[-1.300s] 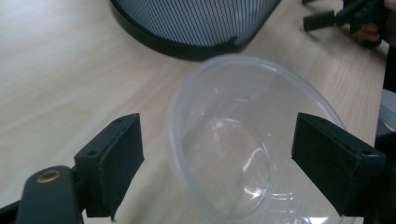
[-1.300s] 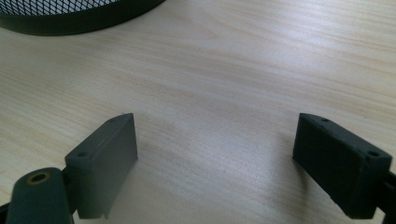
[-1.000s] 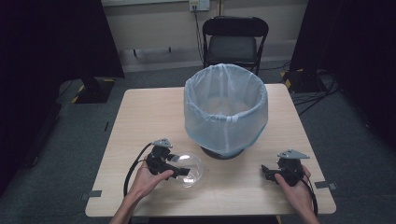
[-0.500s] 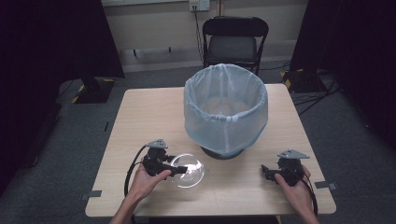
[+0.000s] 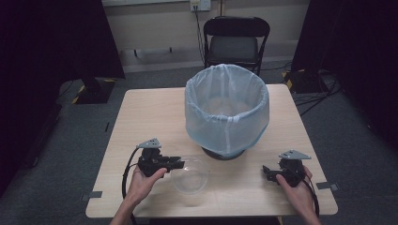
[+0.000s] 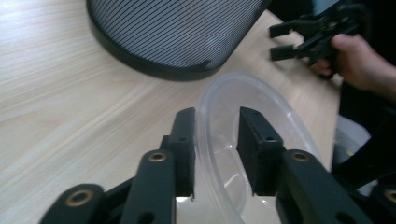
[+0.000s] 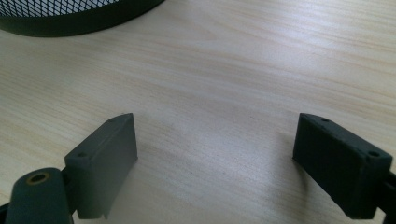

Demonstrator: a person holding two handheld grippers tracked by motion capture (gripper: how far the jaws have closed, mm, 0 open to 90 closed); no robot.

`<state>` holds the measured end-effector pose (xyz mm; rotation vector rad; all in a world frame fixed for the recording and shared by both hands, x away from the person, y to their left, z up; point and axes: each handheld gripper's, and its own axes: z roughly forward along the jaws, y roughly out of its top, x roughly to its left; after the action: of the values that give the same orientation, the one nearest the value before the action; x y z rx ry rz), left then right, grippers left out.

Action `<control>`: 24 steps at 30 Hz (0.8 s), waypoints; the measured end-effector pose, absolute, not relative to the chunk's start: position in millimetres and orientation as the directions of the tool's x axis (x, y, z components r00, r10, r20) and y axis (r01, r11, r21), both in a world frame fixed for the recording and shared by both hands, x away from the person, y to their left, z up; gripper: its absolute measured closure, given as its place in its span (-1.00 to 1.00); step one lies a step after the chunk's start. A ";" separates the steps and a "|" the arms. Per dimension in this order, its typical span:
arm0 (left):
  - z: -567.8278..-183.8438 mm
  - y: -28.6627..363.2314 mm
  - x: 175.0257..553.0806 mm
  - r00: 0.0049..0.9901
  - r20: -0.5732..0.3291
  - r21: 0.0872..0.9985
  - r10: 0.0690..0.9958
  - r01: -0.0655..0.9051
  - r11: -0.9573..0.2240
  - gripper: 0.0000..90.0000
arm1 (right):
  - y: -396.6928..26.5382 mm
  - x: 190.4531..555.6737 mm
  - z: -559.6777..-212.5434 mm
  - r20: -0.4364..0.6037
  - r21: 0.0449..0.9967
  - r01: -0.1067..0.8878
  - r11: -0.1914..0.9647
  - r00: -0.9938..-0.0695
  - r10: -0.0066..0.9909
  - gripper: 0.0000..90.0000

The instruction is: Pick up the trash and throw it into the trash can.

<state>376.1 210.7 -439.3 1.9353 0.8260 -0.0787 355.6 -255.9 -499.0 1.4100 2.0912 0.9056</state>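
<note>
A pale wooden desk (image 5: 150,117) carries a black mesh bin (image 5: 227,110) lined with a light blue bag at its middle and a clear plastic bowl (image 5: 190,176) near the front edge.

Light wooden table (image 5: 141,122) at centre, on grey carpet floor (image 5: 70,154). Black folding chair (image 5: 233,40) behind table's far edge, facing it. Pale wall (image 5: 155,21) behind chair, wall socket (image 5: 199,4) above chair's left shoulder. Dark curtains (image 5: 51,37) left and right of table. Cables (image 5: 324,93) on floor right of table. Tape marks (image 5: 94,194) at table's near corners.
</note>
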 end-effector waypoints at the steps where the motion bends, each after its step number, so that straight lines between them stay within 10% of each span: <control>1: -437.8 210.9 375.8 0.767 -0.406 0.771 0.496 0.579 -0.265 0.65 | -255.8 355.6 -499.0 -0.011 0.734 0.628 0.259 -0.371 0.929 -0.72; 24: -418.3 215.6 372.7 0.795 -0.365 0.832 0.484 0.512 -0.214 0.86 | -255.8 355.9 -499.0 -0.011 0.735 0.627 0.259 -0.370 0.929 -0.72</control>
<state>372.7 215.6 -418.3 1.8525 0.7602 -0.0302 355.9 -255.8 -499.0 1.4098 2.0898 0.9056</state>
